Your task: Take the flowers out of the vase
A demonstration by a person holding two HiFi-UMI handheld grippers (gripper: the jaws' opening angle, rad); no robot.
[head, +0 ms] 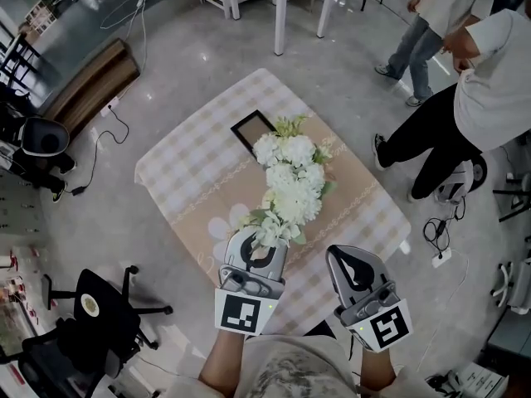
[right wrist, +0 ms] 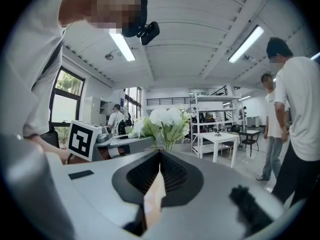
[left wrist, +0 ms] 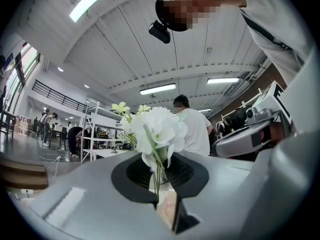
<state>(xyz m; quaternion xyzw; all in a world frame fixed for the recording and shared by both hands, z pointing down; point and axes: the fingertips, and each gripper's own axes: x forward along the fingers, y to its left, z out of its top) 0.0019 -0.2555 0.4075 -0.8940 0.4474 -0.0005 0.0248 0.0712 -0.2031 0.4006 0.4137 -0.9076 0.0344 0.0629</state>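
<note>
Wears a pale, mottled shirt [head: 286, 376] and a black head camera [left wrist: 160, 32]. Shows smooth grey rounded shells on left gripper [head: 259, 243] and right gripper [head: 348, 264], black ribbed jaw recesses, and white cubes [head: 246, 312] with black square markers.

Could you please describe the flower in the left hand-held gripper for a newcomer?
On the checked table stands a bunch of white flowers. At its near end, one white flower is pinched by its thin green stem in the left hand-held gripper; the rest are ungripped.
</note>
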